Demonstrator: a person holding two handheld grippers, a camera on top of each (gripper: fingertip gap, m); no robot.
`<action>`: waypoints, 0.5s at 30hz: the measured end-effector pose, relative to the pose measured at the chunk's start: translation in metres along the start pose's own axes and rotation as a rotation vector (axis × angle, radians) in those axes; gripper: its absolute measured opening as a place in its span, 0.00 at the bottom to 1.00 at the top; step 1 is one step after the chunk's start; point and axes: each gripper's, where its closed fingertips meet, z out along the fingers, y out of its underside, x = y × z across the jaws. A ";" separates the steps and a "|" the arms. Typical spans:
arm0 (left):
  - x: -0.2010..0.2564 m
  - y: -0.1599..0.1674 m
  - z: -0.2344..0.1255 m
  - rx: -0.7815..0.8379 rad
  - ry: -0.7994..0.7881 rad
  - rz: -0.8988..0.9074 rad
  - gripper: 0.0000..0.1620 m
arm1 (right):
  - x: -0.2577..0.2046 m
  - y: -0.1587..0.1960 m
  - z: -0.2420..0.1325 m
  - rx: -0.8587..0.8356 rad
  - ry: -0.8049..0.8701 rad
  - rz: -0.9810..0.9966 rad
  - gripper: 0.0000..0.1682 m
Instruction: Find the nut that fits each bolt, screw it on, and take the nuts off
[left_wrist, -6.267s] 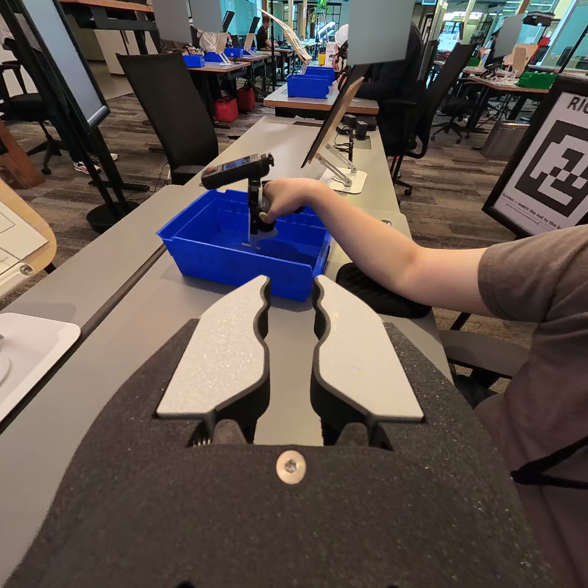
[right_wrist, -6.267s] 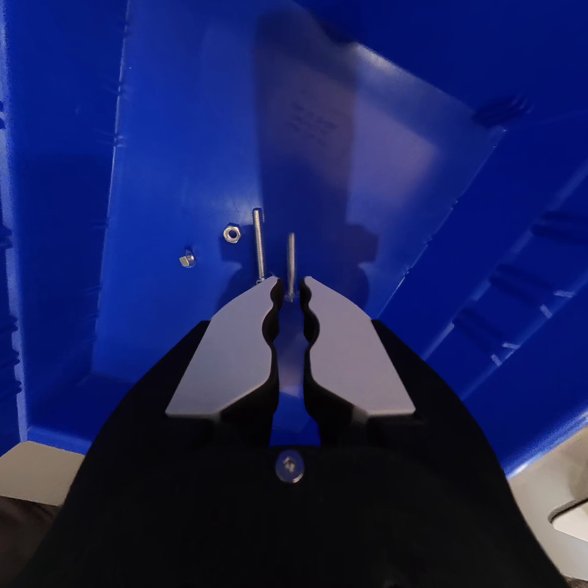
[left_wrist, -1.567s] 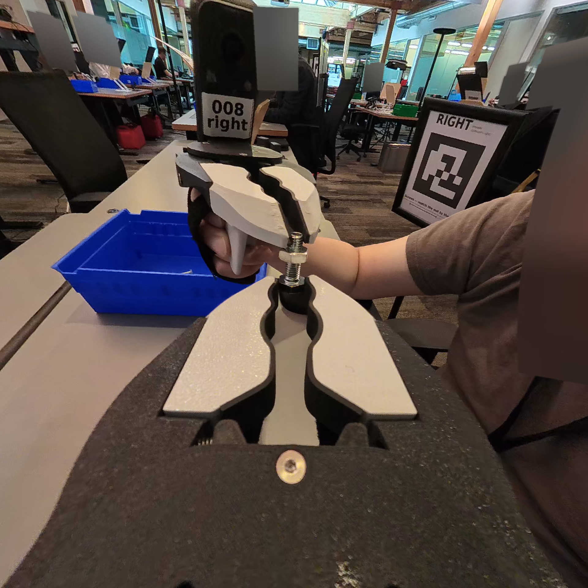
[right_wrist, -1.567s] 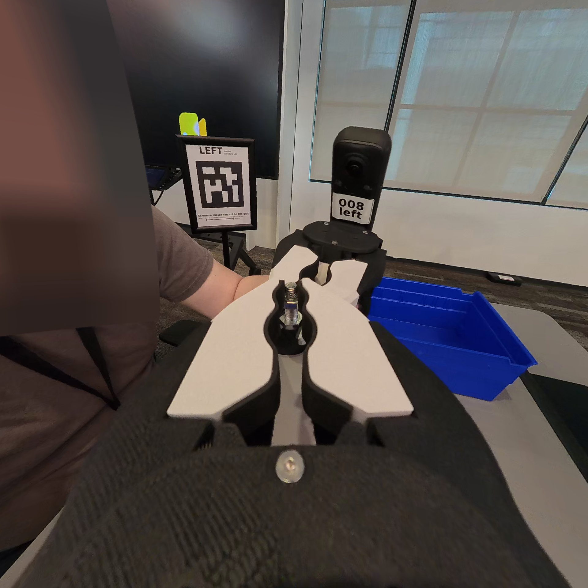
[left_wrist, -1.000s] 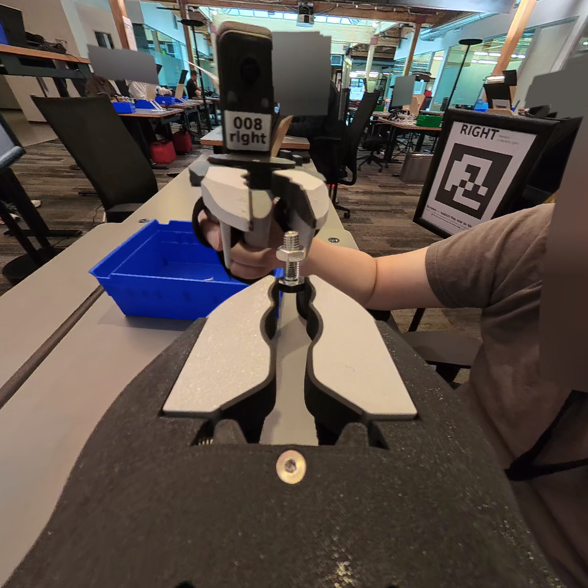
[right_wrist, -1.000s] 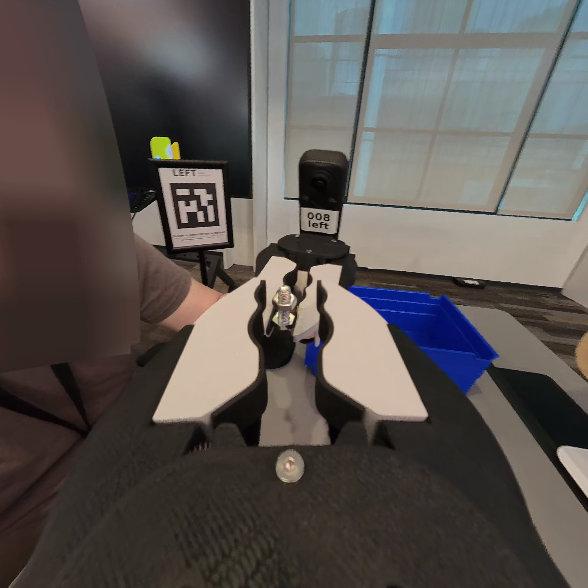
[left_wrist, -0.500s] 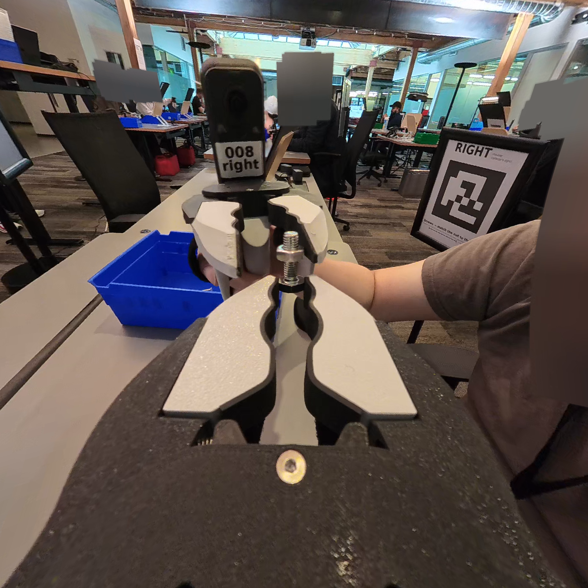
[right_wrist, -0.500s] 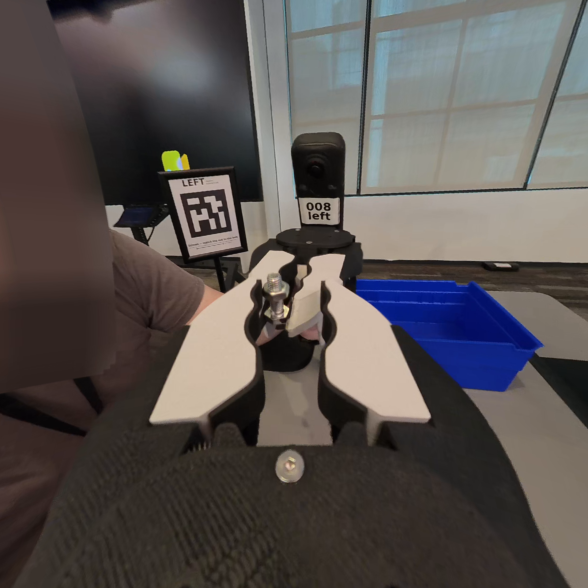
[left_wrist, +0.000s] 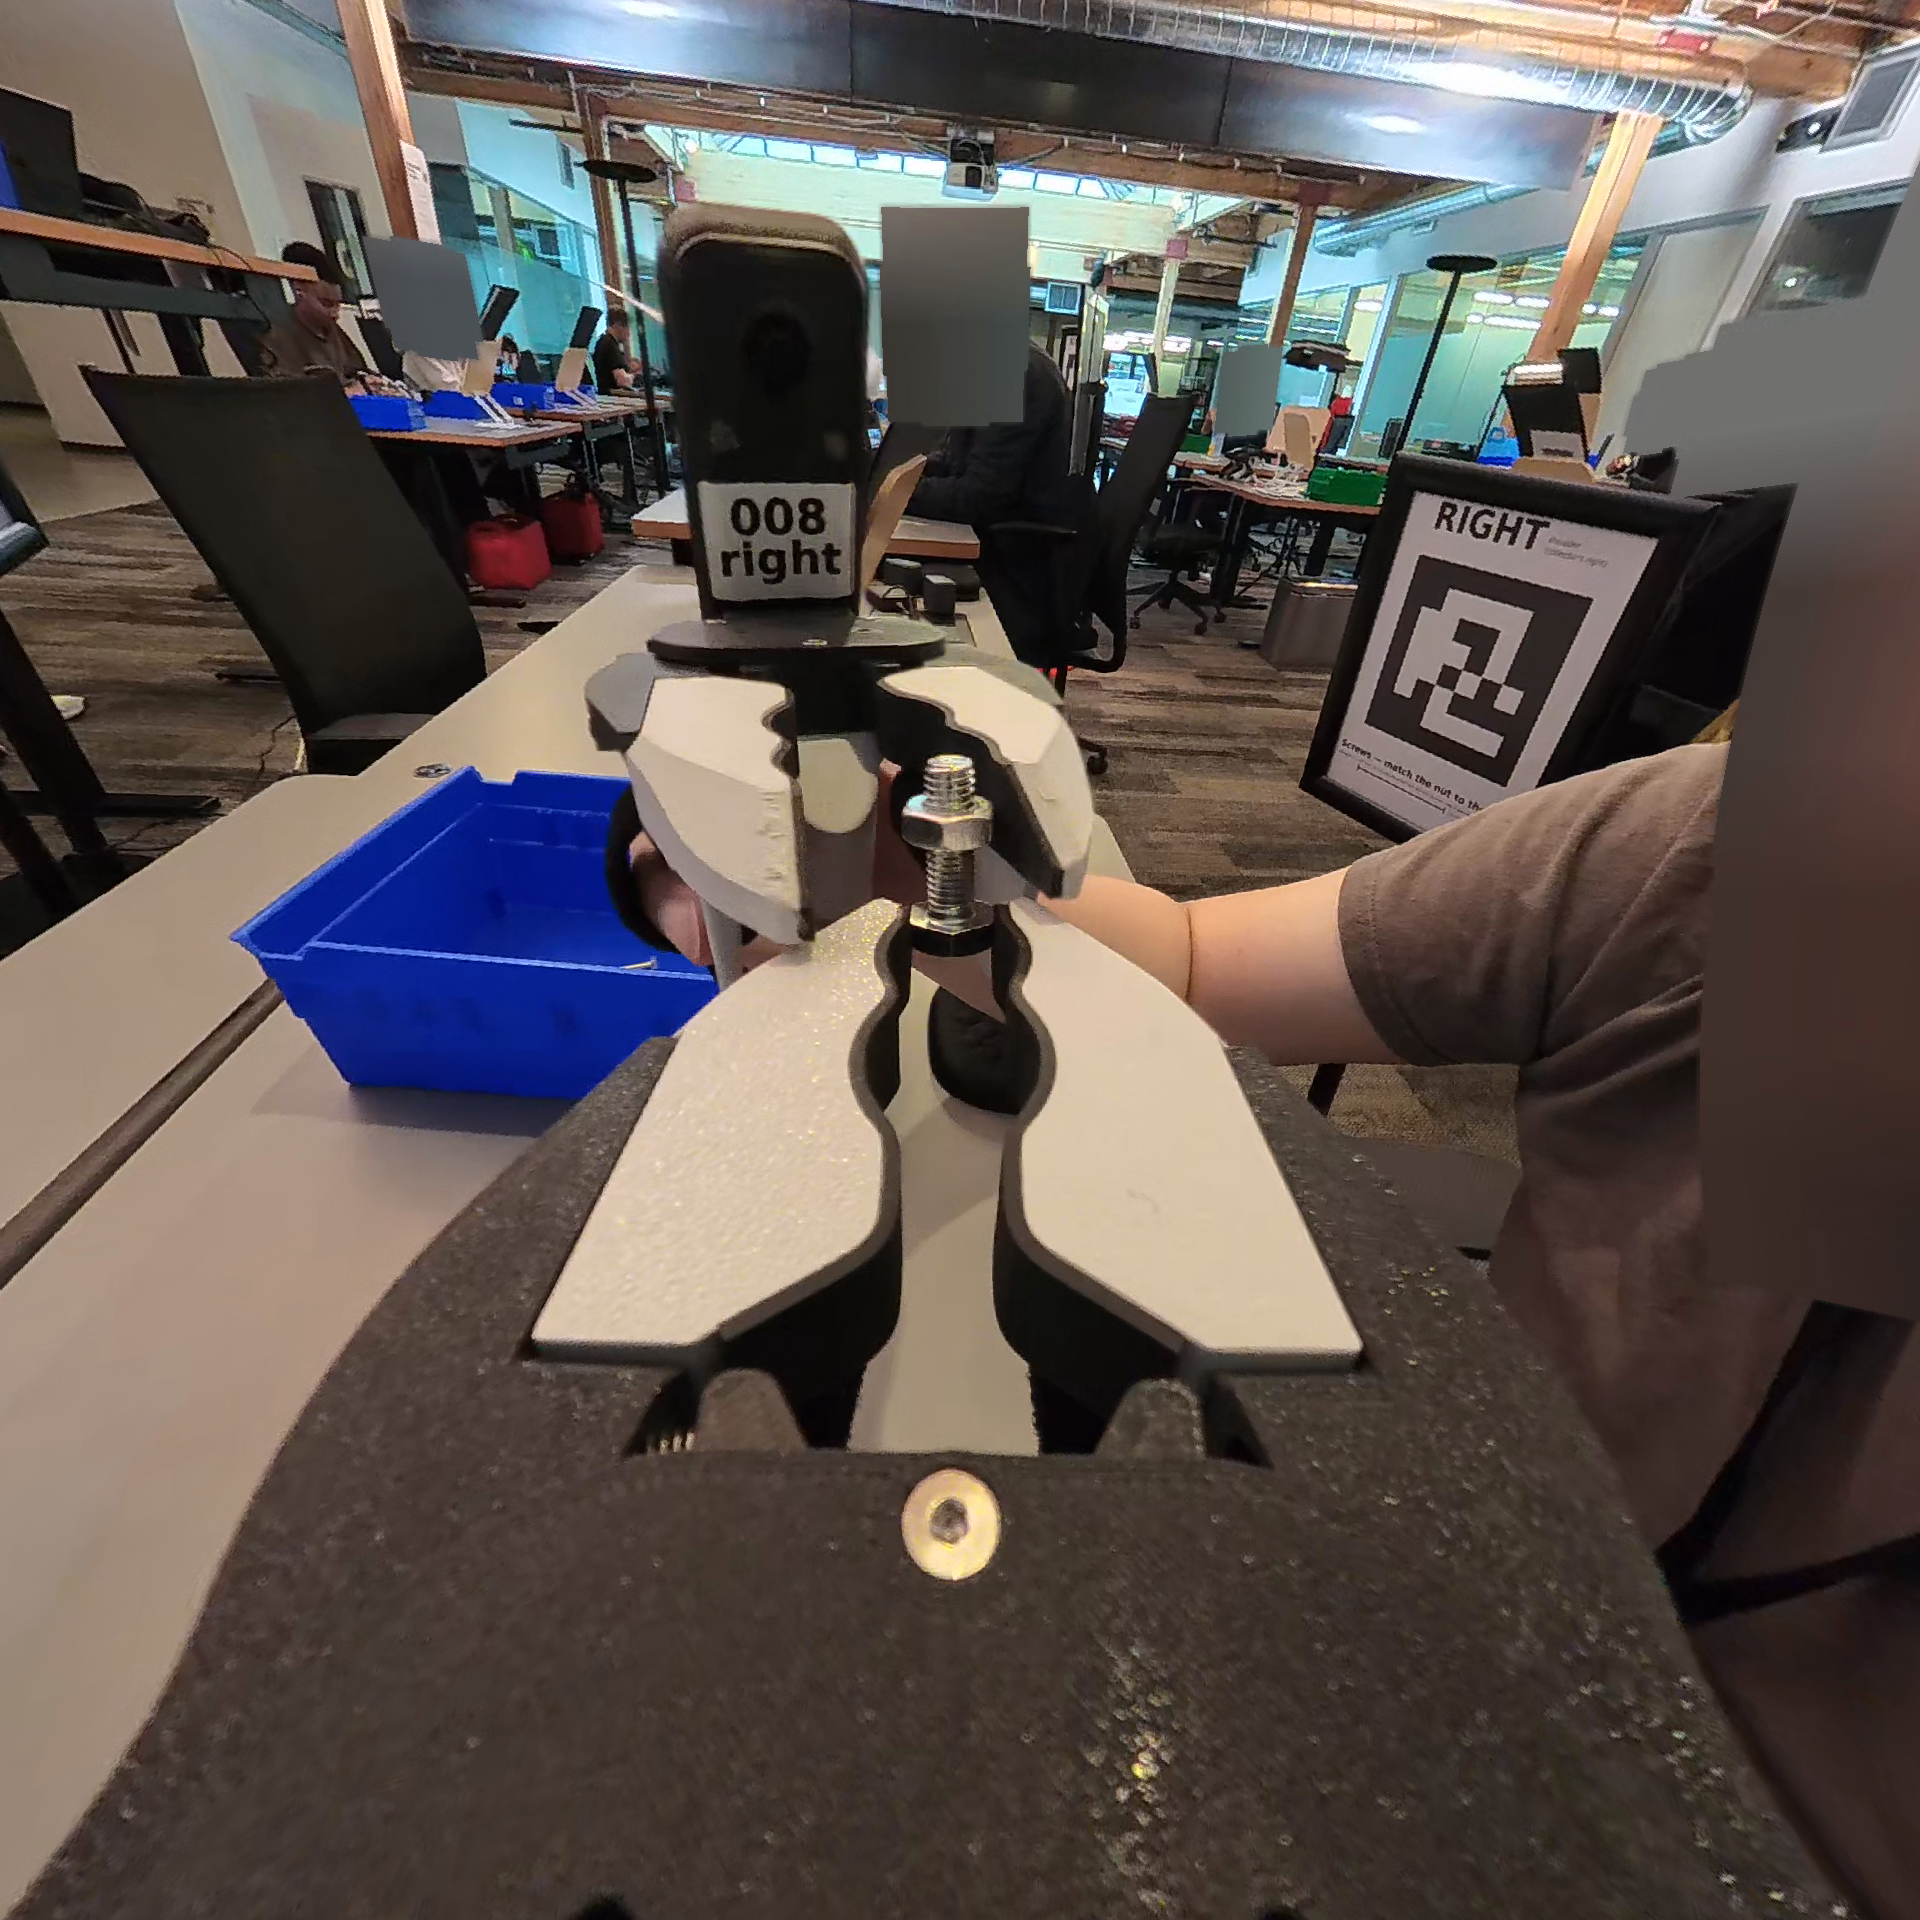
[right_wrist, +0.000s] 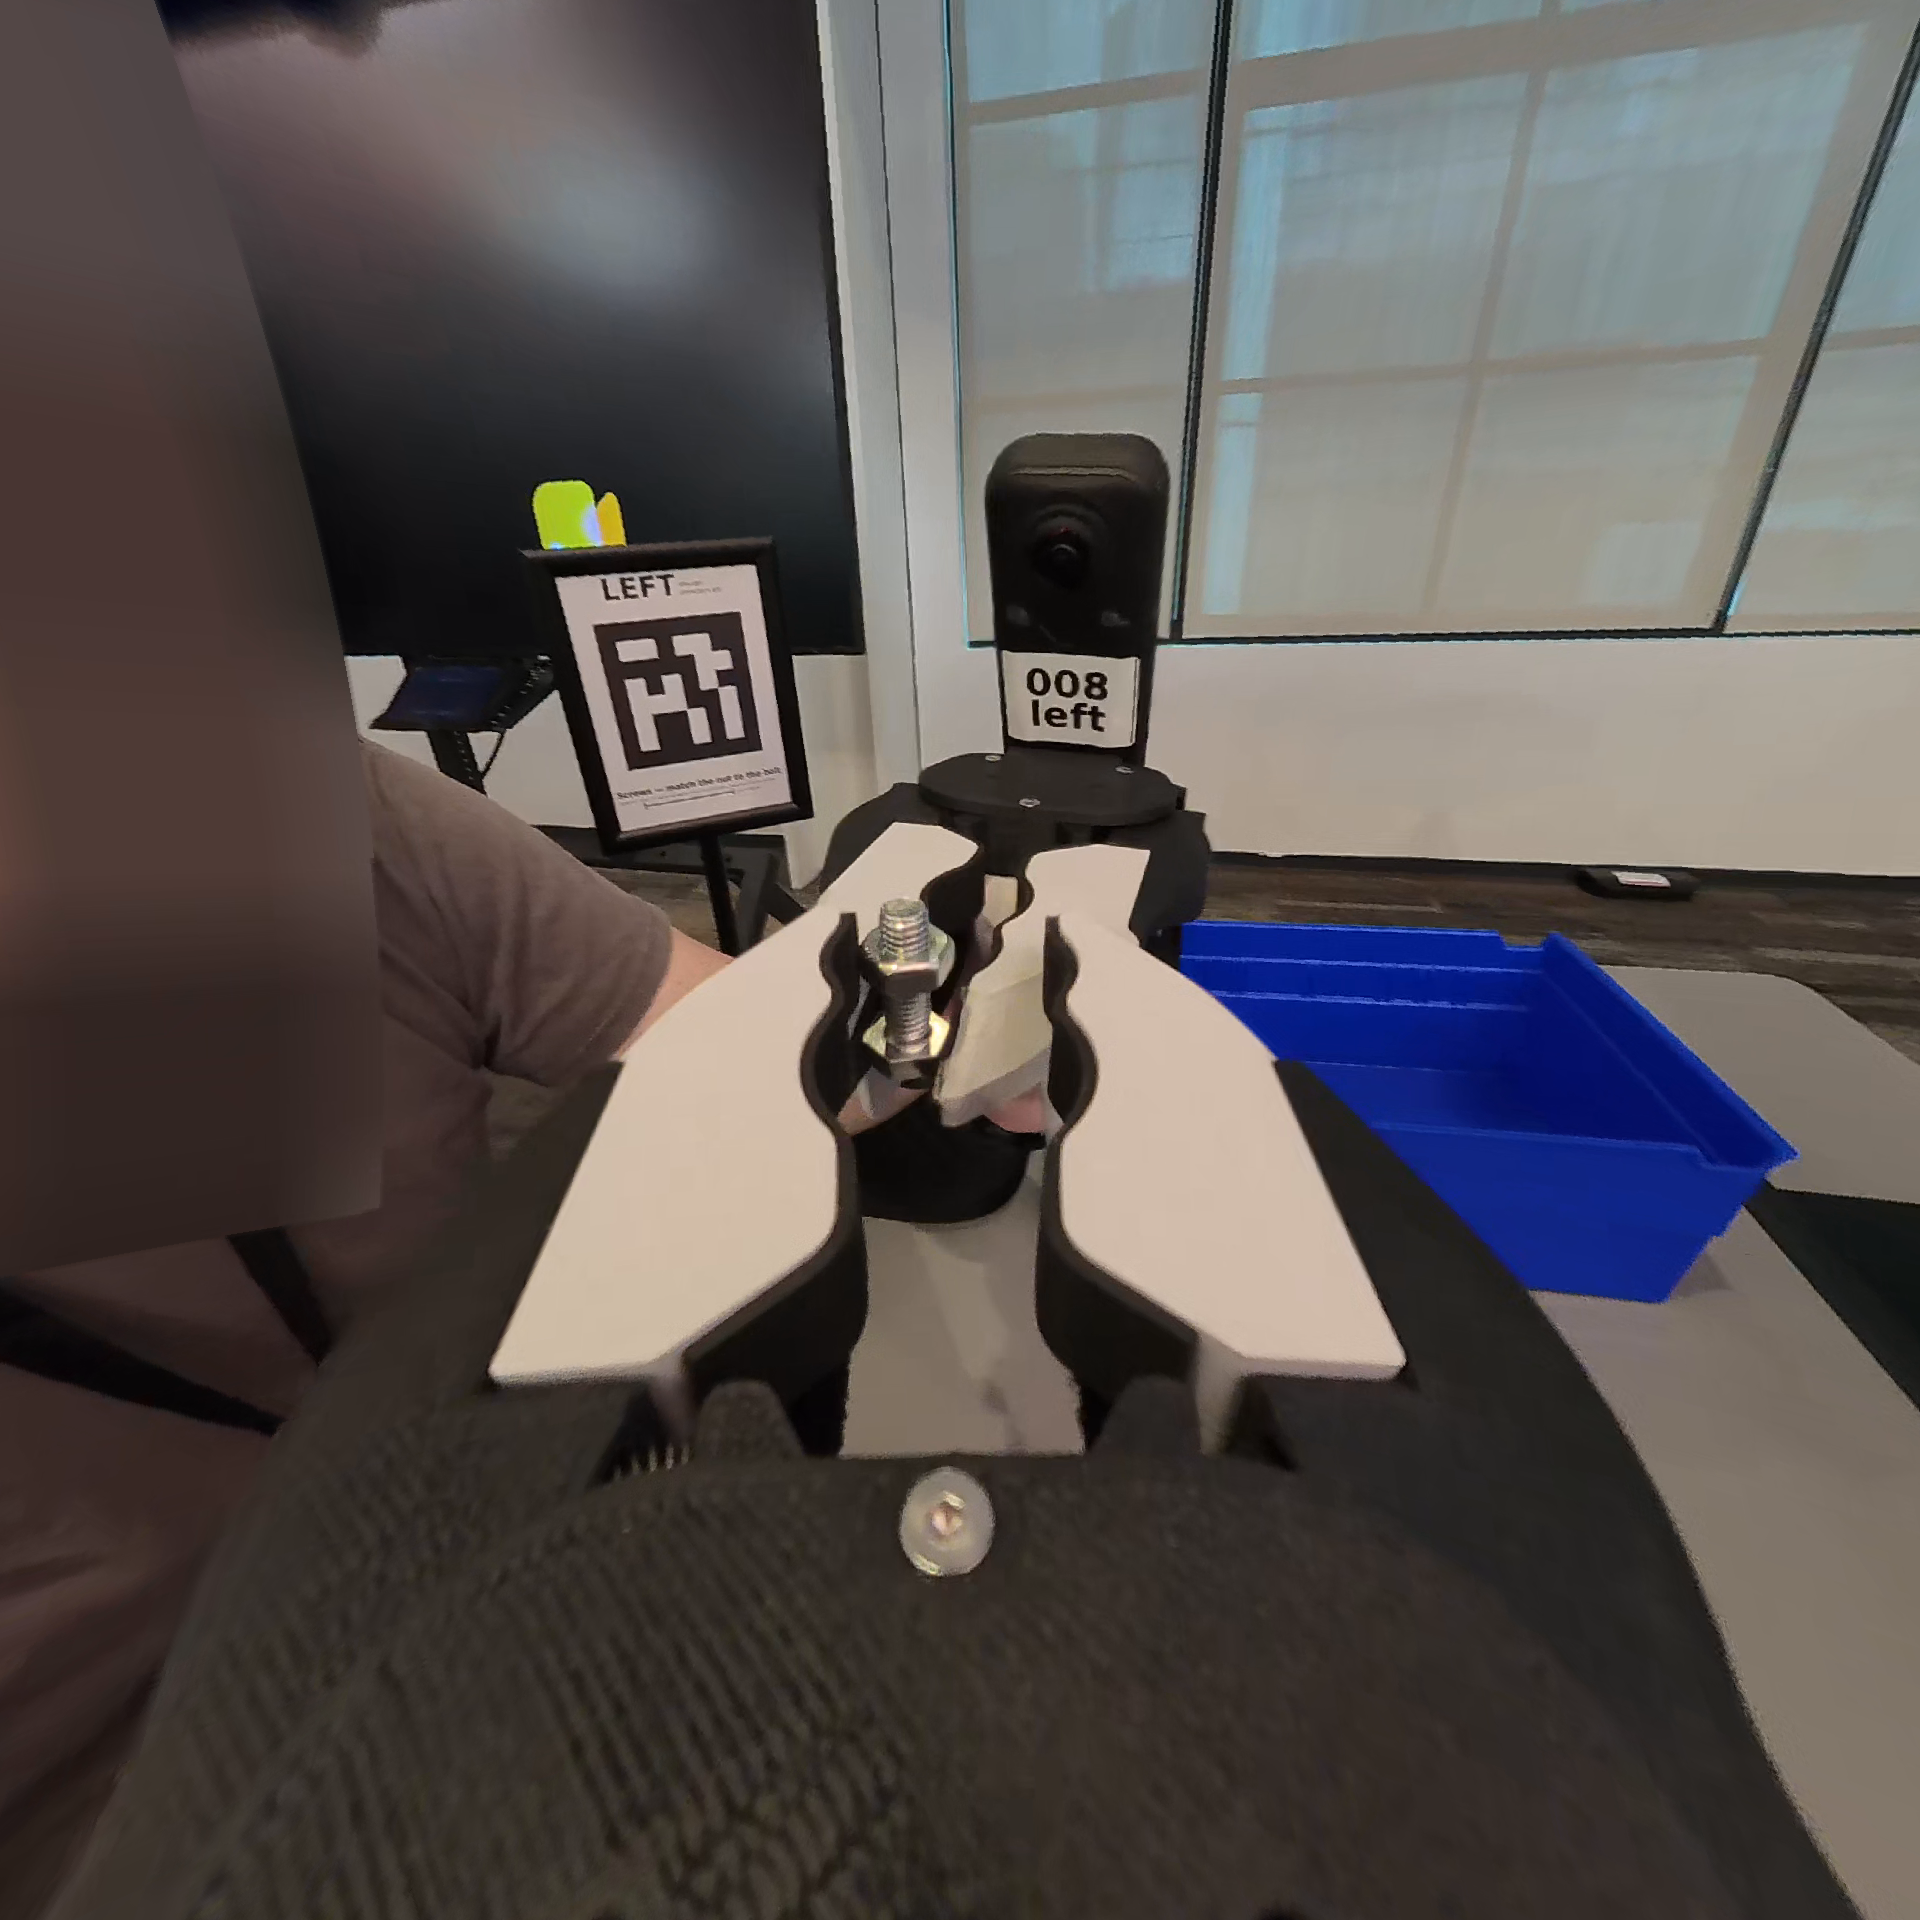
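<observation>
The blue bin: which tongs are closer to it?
Hard to call. Both the left tongs and the right tongs meet at the bolt, off to one side of the bin; neither reaches in.

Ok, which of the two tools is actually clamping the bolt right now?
The left tool: its tips are closed on the head end of the bolt, holding it upright. The right tool is open, with the nut between its parted jaws.

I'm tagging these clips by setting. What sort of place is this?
Likely an open-plan office or lab used for data collection: rows of desks with office chairs, exposed ceiling beams, and a framed marker sign on a stand beside the grey table.
</observation>
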 end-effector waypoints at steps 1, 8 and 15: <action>0.001 -0.001 0.000 0.004 0.004 -0.001 0.09 | 0.000 -0.001 -0.001 0.007 -0.010 0.009 0.21; 0.000 -0.008 -0.007 0.036 0.006 -0.014 0.09 | 0.007 -0.009 -0.019 0.049 -0.023 0.049 0.18; 0.003 -0.002 0.000 0.003 0.012 0.003 0.09 | -0.003 -0.004 -0.001 0.018 -0.020 0.008 0.19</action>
